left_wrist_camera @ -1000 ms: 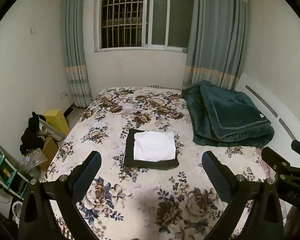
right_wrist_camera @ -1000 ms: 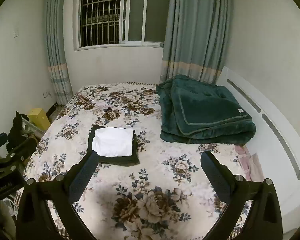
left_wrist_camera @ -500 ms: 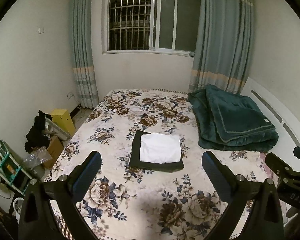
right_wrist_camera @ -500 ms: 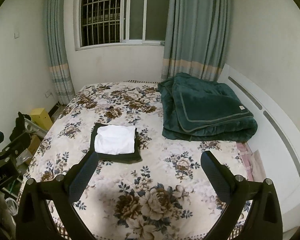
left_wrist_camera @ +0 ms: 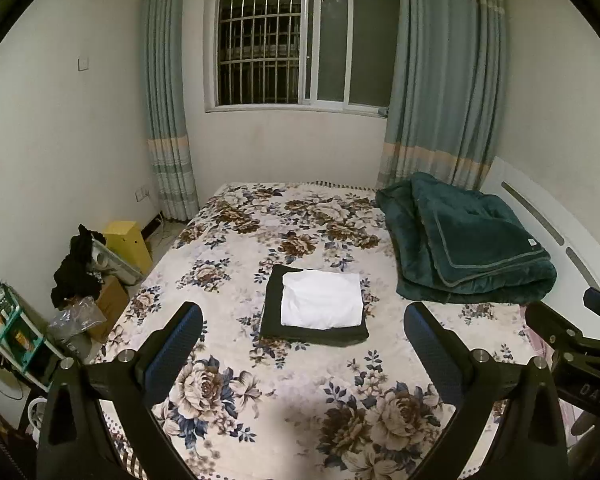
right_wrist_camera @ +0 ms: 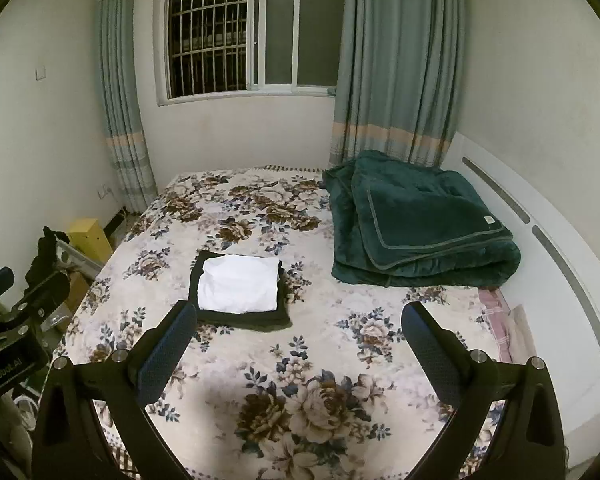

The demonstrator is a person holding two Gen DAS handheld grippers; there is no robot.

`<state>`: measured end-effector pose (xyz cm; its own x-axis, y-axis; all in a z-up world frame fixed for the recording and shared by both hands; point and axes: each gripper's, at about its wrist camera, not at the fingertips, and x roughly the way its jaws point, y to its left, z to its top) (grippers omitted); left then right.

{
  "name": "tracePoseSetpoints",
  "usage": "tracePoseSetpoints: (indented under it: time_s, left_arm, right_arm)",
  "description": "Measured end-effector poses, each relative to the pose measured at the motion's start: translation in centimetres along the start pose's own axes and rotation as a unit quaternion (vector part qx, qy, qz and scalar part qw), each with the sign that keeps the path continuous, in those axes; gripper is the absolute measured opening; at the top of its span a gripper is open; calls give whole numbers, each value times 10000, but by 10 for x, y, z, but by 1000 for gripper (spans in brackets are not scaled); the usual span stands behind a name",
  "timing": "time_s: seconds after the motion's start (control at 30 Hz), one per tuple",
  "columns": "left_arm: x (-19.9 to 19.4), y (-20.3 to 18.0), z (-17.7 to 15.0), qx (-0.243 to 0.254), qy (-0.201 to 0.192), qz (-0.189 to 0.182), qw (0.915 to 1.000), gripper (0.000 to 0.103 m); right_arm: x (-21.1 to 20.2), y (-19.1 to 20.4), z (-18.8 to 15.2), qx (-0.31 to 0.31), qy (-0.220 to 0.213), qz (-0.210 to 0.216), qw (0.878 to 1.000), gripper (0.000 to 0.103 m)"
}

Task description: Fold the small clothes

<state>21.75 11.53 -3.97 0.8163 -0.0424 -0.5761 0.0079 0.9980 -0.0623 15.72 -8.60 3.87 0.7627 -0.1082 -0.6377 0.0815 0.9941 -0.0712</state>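
A folded white garment (left_wrist_camera: 320, 299) lies on top of a folded dark garment (left_wrist_camera: 271, 312) in the middle of the floral bed (left_wrist_camera: 260, 400). The stack also shows in the right wrist view, white (right_wrist_camera: 240, 289) on dark (right_wrist_camera: 260, 320). My left gripper (left_wrist_camera: 303, 344) is open and empty, held above the near part of the bed, short of the stack. My right gripper (right_wrist_camera: 299, 344) is open and empty, to the right of the stack. Each gripper's body shows at the other view's edge.
A folded dark green blanket (left_wrist_camera: 468, 248) lies at the bed's right side by the white headboard (left_wrist_camera: 548, 236). Left of the bed are a yellow box (left_wrist_camera: 126, 240), black clothing (left_wrist_camera: 78, 268), a cardboard box and a shelf (left_wrist_camera: 8, 332). A window and curtains stand behind.
Both grippers have pulled back and risen from the bed; the stack looks smaller and farther, and more of the window and wall shows. The folded stack has not moved.
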Motion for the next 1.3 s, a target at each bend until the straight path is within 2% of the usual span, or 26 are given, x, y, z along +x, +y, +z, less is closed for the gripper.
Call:
tracePoseSetpoints:
  time_s: [1.3]
  left_arm:
    - [-7, 2, 1, 0, -1, -71, 10000, 103]
  right_arm:
    - [-6, 7, -5, 35, -32, -14, 10000, 103]
